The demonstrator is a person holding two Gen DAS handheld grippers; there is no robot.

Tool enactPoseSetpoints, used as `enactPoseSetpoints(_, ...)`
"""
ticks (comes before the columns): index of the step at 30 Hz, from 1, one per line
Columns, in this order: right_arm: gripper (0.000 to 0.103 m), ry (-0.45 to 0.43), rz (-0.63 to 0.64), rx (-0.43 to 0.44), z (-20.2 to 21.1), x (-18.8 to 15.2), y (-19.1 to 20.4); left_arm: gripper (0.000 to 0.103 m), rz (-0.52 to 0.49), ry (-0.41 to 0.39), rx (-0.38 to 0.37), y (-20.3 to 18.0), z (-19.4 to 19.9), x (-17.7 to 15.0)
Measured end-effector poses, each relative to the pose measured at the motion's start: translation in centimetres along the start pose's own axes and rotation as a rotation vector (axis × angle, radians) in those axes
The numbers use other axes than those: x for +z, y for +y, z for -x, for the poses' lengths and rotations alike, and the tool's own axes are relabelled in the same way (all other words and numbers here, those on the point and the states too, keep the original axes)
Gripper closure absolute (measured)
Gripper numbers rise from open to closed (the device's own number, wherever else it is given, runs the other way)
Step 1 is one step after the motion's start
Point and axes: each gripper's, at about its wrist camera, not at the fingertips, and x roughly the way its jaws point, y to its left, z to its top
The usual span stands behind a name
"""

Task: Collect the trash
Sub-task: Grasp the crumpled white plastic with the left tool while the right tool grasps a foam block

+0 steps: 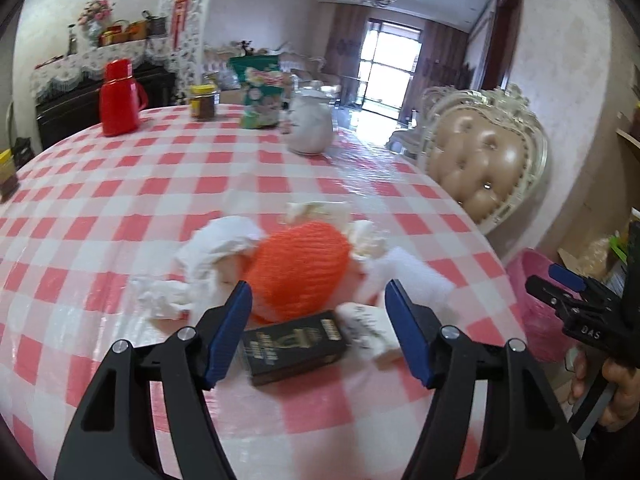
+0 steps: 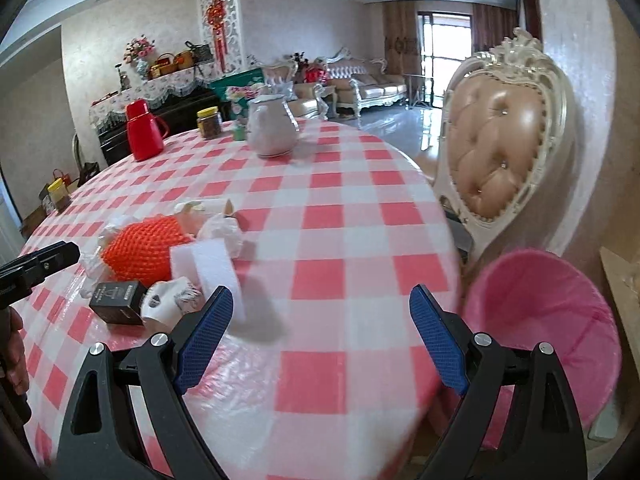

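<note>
Trash pile lies on the checked table near the pink bin; we hold the left gripper, jaws apart, over the black box to seize it, the right gripper likewise parted, empty.

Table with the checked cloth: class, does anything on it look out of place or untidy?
Yes. A loose heap of litter lies near the table's edge: crumpled tissues, an orange foam net, a small black box and a white foam strip, while the jars and jug farther back stand upright.

"DAS" stands in white on the right hand-held gripper. Gold print on the black box is too blurred to read.
</note>
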Motion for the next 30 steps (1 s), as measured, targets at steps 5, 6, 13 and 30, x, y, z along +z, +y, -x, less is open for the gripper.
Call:
enactPoseSetpoints(5,0.018,0.014,0.018,0.033,-1.9,0.9,1.8,0.043,0.048,0.012,0.046,3.0,-0.7,0.4)
enactPoseSetpoints(6,0.018,0.019,0.023,0.038,-2.4,1.1,2.2,0.044,0.058,0.016,0.056,3.7,-0.9,0.6)
enactPoseSetpoints(13,0.018,0.052,0.048,0.072,-5.5,2.0,4.4,0.048,0.116,0.062,0.1,6.9,-3.5,1.3)
enactPoseSetpoints(30,0.049,0.196,0.102,0.158,-11.3,1.5,6.6,0.08,0.2,0.177,0.029,9.7,-9.6,0.5)
